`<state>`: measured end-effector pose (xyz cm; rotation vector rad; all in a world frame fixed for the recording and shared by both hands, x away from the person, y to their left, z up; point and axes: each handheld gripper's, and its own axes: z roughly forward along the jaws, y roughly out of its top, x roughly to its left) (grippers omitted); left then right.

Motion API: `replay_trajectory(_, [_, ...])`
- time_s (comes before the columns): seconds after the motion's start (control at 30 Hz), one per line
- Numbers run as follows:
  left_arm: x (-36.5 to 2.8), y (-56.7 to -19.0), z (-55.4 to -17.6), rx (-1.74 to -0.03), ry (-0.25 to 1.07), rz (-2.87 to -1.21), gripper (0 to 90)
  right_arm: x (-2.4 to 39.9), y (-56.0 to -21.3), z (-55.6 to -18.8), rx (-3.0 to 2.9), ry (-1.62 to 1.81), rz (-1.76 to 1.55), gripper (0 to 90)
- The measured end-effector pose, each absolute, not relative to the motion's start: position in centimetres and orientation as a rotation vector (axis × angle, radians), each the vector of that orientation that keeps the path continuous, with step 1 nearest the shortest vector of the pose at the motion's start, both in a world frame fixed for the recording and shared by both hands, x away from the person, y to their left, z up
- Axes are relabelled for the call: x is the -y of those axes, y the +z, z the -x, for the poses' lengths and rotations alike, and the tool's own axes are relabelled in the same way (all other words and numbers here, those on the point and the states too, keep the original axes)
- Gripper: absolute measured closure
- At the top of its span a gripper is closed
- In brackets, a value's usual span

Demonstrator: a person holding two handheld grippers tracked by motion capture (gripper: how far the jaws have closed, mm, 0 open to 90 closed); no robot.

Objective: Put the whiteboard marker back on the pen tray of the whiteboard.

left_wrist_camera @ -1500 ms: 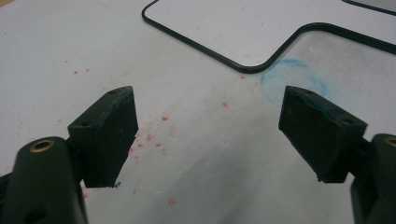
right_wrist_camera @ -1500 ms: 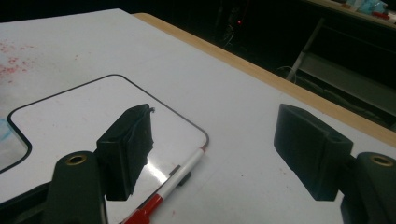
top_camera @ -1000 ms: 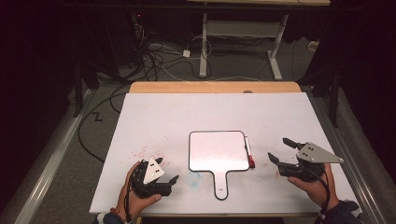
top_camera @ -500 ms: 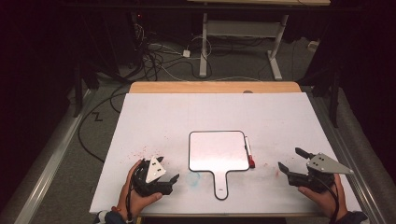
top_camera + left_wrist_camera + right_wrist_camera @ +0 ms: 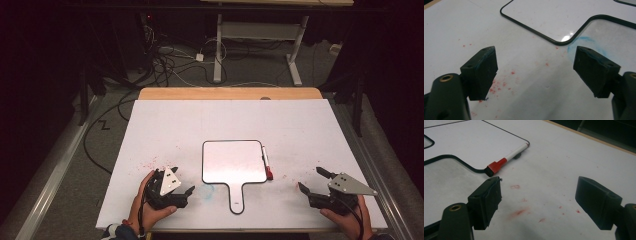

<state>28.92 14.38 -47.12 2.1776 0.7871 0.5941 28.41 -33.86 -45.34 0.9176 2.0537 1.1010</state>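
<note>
I see the table (image 5: 200, 125) as the largest item: a white surface with a wooden strip along its far edge and scattered red specks (image 5: 519, 212) near the front. At its centre lies a paddle-shaped whiteboard (image 5: 233, 162) with a dark rim, flat on the surface, its handle (image 5: 237, 200) pointing toward my side. A faint blue smear (image 5: 584, 40) marks the table just beside the board's lower left corner.

My left gripper (image 5: 187, 194) rests low at the front left of the table, held in my left hand (image 5: 145, 212), aimed toward the whiteboard's handle. In the left gripper view its fingers (image 5: 482, 72) are spread wide, holding nothing, with bare table between them.

My right gripper (image 5: 312, 182) sits at the front right, held in my right hand (image 5: 350, 222), well apart from the board. In the right gripper view its fingers (image 5: 486, 200) are likewise spread wide and hold nothing.

A marker (image 5: 266, 162), white-bodied with a red cap (image 5: 496, 167), lies touching the whiteboard's right edge, cap end nearer me. In the right gripper view it lies just beyond the near finger, not touching it.
</note>
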Motion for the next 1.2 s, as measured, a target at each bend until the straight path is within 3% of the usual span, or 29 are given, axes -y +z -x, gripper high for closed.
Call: replay_trajectory(1.2, [-14.23,-47.26,-28.95,-0.787,0.581,-2.206,17.4,33.04,-44.86,-27.86,-2.042,1.090,-0.855,22.7])
